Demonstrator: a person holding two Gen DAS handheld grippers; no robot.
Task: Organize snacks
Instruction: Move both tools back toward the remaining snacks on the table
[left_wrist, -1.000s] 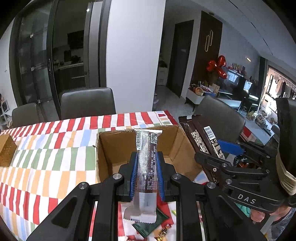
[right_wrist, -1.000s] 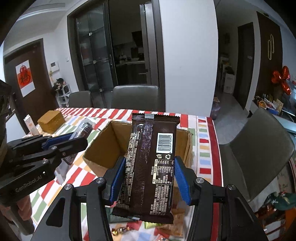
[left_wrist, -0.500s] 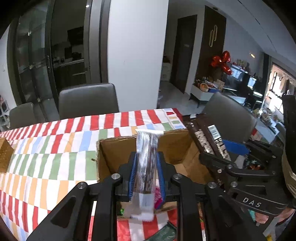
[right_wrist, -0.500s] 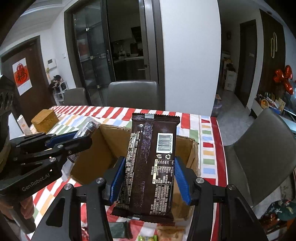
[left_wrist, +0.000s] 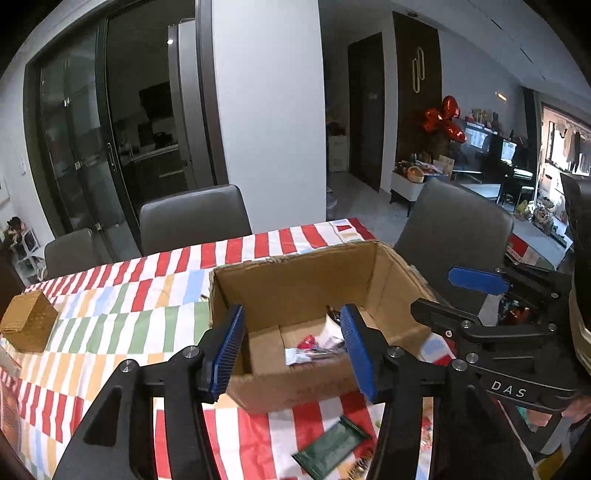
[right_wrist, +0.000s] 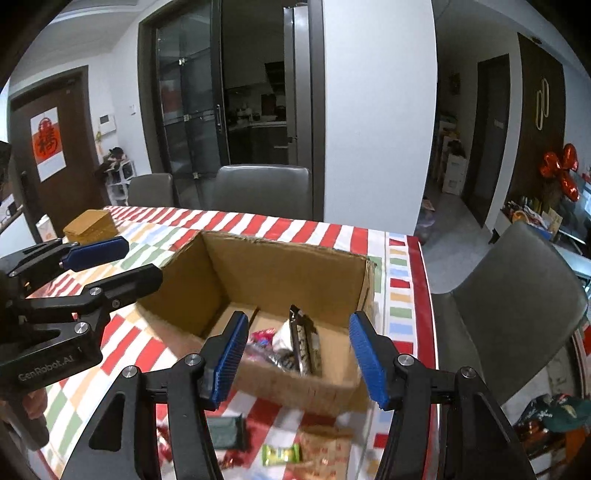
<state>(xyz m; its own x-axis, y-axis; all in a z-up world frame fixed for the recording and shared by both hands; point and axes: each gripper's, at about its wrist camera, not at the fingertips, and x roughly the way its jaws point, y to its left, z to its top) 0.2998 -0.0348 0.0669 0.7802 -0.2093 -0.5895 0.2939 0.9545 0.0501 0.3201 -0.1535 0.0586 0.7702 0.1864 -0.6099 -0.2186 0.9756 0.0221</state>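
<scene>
An open cardboard box (left_wrist: 295, 273) (right_wrist: 288, 266) stands on the striped tablecloth. Inside lie snack packets: a silvery bar wrapper (left_wrist: 314, 350) and a dark brown chocolate bar (right_wrist: 304, 341) leaning on other packets. My left gripper (left_wrist: 291, 347) is open and empty, just above the box's near edge. My right gripper (right_wrist: 299, 350) is open and empty above the box's near side. Each gripper shows in the other's view, the right one (left_wrist: 476, 291) beside the box's right wall, the left one (right_wrist: 96, 266) by its left wall.
Loose snacks lie on the cloth in front of the box: a dark green packet (left_wrist: 328, 446) (right_wrist: 225, 430), a light green candy (right_wrist: 280, 454) and a tan packet (right_wrist: 325, 450). A small woven box (left_wrist: 27, 325) (right_wrist: 90, 225) sits at far left. Grey chairs (left_wrist: 195, 218) (right_wrist: 509, 306) surround the table.
Both grippers moved forward over the box and opened. The silvery bar and the brown chocolate bar dropped out of them into the box.
</scene>
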